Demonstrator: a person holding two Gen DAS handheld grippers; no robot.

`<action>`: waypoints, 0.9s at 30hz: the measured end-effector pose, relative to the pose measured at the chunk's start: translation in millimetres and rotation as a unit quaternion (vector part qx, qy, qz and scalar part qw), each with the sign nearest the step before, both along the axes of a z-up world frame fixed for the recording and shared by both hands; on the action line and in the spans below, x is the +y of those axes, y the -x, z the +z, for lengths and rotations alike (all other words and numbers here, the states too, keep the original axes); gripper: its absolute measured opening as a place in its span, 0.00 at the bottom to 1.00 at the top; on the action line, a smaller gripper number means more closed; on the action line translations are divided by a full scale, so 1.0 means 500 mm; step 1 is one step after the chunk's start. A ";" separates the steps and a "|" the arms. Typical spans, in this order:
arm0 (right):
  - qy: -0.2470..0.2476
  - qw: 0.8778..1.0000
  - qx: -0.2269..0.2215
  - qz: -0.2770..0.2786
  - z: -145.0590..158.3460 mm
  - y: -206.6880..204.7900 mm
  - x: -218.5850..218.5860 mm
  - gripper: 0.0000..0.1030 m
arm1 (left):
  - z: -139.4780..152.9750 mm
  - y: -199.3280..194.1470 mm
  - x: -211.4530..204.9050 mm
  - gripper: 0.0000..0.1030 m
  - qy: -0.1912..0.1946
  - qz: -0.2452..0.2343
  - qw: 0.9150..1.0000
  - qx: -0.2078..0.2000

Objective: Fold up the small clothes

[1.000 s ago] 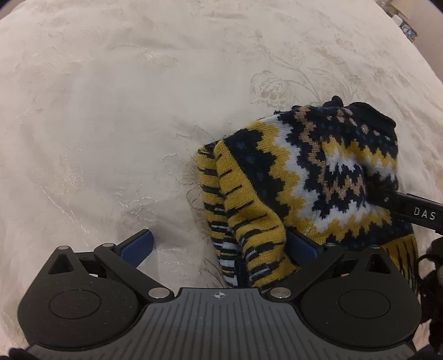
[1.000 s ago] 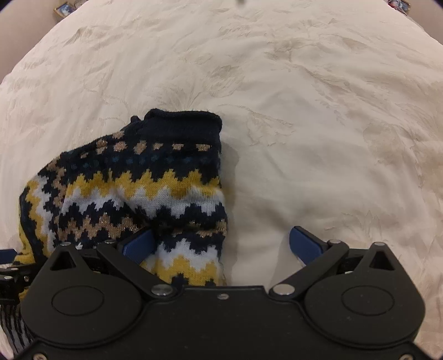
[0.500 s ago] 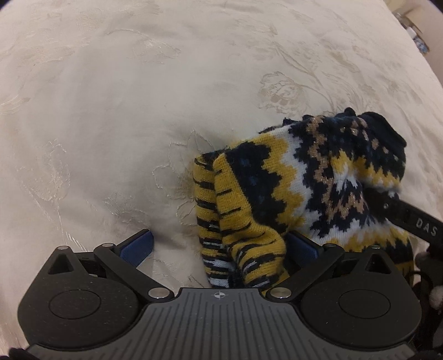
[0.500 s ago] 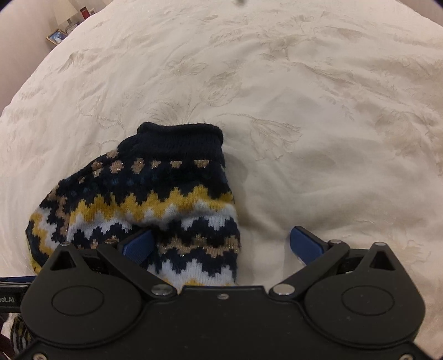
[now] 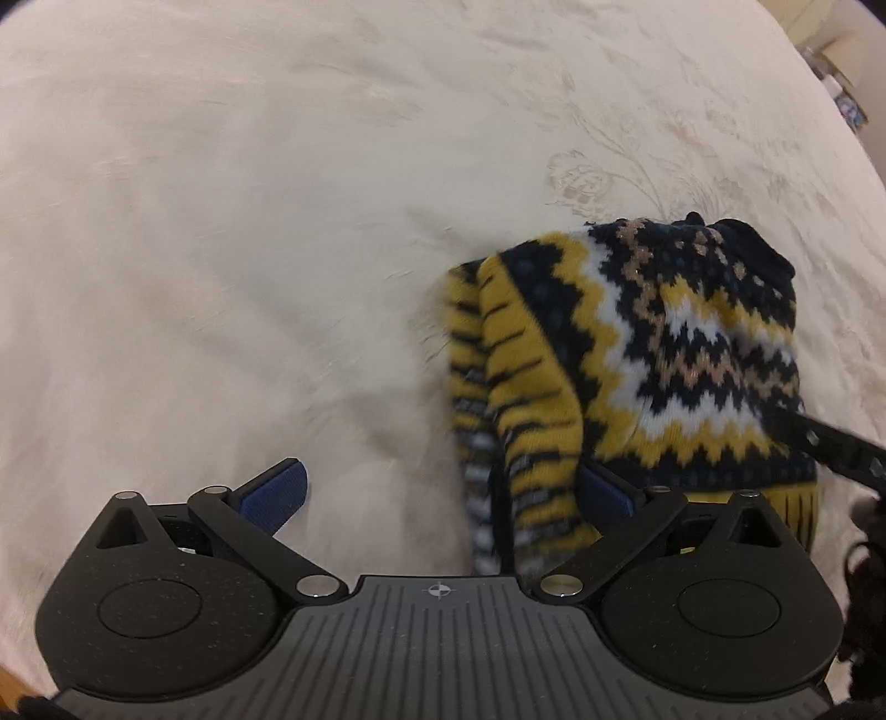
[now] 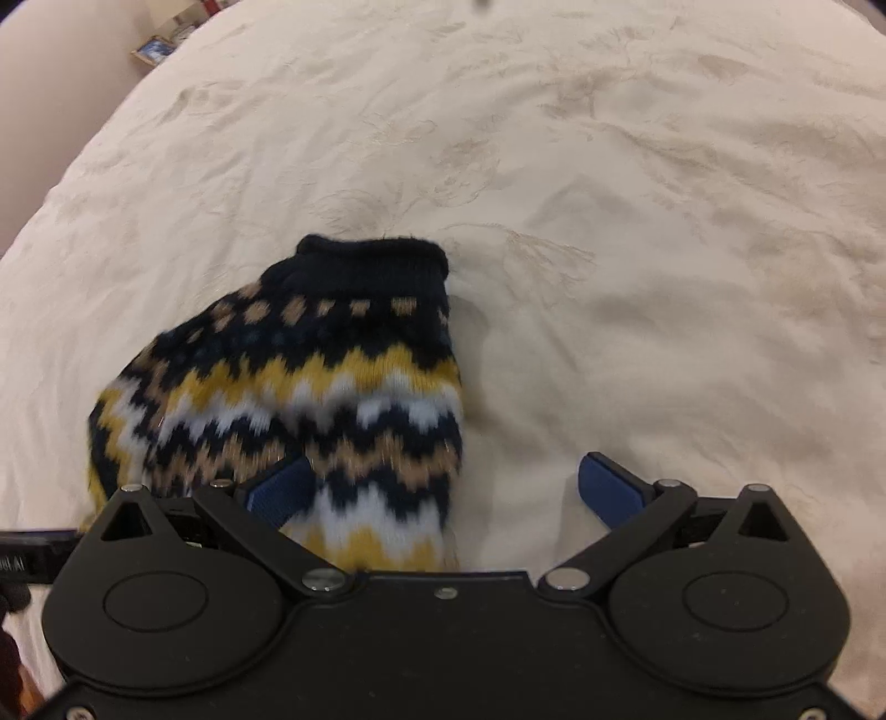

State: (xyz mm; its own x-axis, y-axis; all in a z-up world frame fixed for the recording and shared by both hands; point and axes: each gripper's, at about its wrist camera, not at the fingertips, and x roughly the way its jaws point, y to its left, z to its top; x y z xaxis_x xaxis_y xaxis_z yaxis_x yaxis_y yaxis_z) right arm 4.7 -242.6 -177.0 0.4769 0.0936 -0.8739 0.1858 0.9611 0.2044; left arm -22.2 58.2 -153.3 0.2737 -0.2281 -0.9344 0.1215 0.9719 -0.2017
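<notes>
One knitted sweater (image 5: 653, 354), small, chunky wool in zigzag bands of navy, mustard, white and tan, with a plain navy ribbed collar (image 6: 376, 260) at its far end; the near end shows a mustard panel crossed by thin dark stripes and a short mustard fringe. It lies bunched and partly doubled over on the bedspread (image 5: 249, 221), its folds soft and rounded.

One bedspread, cream, matte with a faint sheen, woven with raised floral and leaf motifs, lightly creased around the sweater.

Two hand-held grippers, black moulded plastic with round pivot housings, silver pins and blue ribbed finger pads.
- Left gripper (image 5: 443, 487): jaws spread wide. Its right pad presses against or sits under the sweater's striped mustard edge; its left pad (image 5: 274, 493) lies clear of the sweater over bare bedspread. No grasp is closed.
- Right gripper (image 6: 448, 487): jaws likewise spread wide. Its left pad (image 6: 279, 490) lies against the sweater's zigzag knit, the right pad (image 6: 609, 487) beside the sweater over bare cloth.

One black bar of the right gripper crosses the sweater's right edge in the left wrist view.

One small framed picture (image 6: 152, 49), far beyond the sweater, off the bedspread's edge.
</notes>
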 end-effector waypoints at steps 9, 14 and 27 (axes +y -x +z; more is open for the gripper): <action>-0.013 0.999 -0.005 0.041 0.024 0.137 -0.032 0.99 | 0.051 0.095 0.022 0.92 -0.058 0.031 0.996 -0.067; 0.046 0.995 -0.072 0.056 0.094 0.189 -0.012 0.99 | 0.146 0.149 0.001 0.91 -0.091 0.031 0.986 -0.139; 0.094 0.988 -0.126 -0.004 0.267 0.304 0.046 0.99 | 0.283 0.268 -0.080 0.92 -0.116 0.010 0.983 -0.140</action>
State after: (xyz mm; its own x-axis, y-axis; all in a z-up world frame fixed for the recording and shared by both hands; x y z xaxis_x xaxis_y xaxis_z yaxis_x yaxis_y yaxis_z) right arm -147.5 -219.8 -43.4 0.6820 -0.0633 -0.7287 0.1589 0.9853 0.0631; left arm -156.0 18.4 -11.7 0.5297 -0.0107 -0.8481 0.1220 0.9905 0.0637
